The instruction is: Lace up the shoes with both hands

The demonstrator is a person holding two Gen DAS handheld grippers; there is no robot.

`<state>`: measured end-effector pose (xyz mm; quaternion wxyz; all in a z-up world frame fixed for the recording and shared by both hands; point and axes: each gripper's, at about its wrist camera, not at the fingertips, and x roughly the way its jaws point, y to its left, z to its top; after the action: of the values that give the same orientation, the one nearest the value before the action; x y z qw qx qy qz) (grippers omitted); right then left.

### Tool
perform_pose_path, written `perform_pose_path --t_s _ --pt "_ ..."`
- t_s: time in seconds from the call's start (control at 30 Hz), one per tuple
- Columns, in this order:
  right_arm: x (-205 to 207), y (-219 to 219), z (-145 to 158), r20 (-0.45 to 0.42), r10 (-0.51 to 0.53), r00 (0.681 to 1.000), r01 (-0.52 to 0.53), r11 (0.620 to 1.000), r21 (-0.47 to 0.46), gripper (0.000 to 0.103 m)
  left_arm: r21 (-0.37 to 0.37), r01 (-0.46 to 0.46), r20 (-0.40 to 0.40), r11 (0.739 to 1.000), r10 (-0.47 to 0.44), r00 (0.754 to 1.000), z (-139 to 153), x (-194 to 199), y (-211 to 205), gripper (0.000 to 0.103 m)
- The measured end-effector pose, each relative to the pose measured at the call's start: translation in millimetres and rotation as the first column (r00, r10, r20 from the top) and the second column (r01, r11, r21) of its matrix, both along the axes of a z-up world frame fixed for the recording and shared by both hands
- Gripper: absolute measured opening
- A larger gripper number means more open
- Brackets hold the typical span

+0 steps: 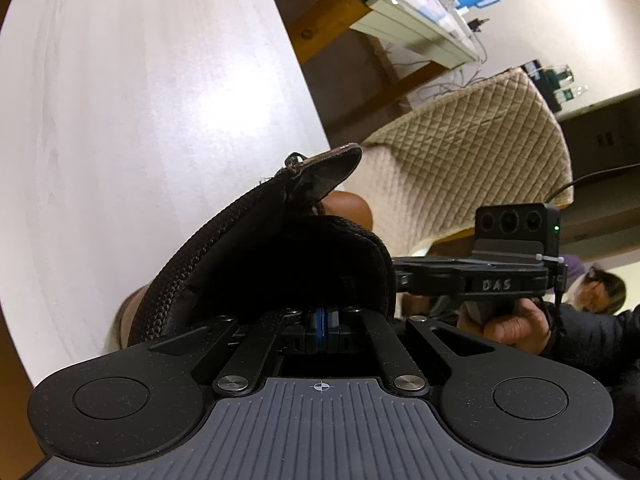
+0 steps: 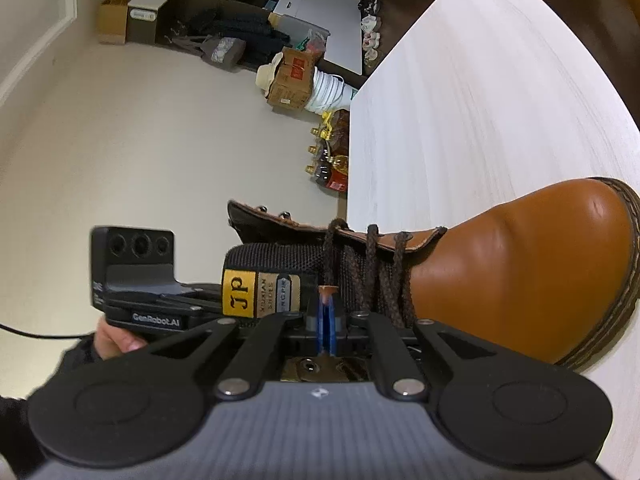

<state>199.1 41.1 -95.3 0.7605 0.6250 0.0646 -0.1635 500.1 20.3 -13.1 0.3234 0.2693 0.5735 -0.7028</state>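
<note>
Tan leather boot (image 2: 520,268) lies on the white desk (image 2: 500,100). In the right wrist view its toe points to the right of the frame and its long axis runs left to right, across the line of the jaws.

Dark brown lace (image 2: 372,272) crosses the tongue in three visible rows at centre frame. The upper eyelet flap (image 2: 264,222), left of centre, shows metal studs with no lace through them. The tongue label (image 2: 260,292) sits at centre left.

Right gripper (image 2: 326,320): jaws drawn nearly together, blue pads close to touching. A small copper-coloured tip shows just above the pads, probably the lace end. Whether the jaws pinch it cannot be told. The laced rows lie just to the right of the jaws.

Left gripper (image 1: 326,322): jaws likewise close together, right against the black padded collar (image 1: 304,256) of the boot, which fills mid-frame. A grip on the collar or on anything else cannot be confirmed, since the pads sit in shadow. The black pull tab (image 1: 320,172) stands up above centre.

The person's hand (image 1: 512,328) holding the other gripper appears at right of the left view.

Judgement: lower rows are threaded and the upper studs are bare. The right gripper is nearer the lace rows; the left is nearer the boot's opening.
</note>
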Motion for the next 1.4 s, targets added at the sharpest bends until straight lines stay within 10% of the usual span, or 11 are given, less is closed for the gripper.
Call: perform_pose_path --t_s 0.7,1.4 --pt "16.4 12.8 21.7 -0.209 0.128 0.97 -0.163 0.974 -0.159 0.004 -0.003 -0.011 -0.009 1.0 0.011 1.0 -1.1 -1.6 0.4 0.0" --pt "13.1 10.7 23.0 -0.186 0.128 0.974 -0.155 0.978 -0.141 0.013 -0.005 -0.024 -0.001 1.0 0.024 1.0 -2.3 -3.7 0.2 0.0"
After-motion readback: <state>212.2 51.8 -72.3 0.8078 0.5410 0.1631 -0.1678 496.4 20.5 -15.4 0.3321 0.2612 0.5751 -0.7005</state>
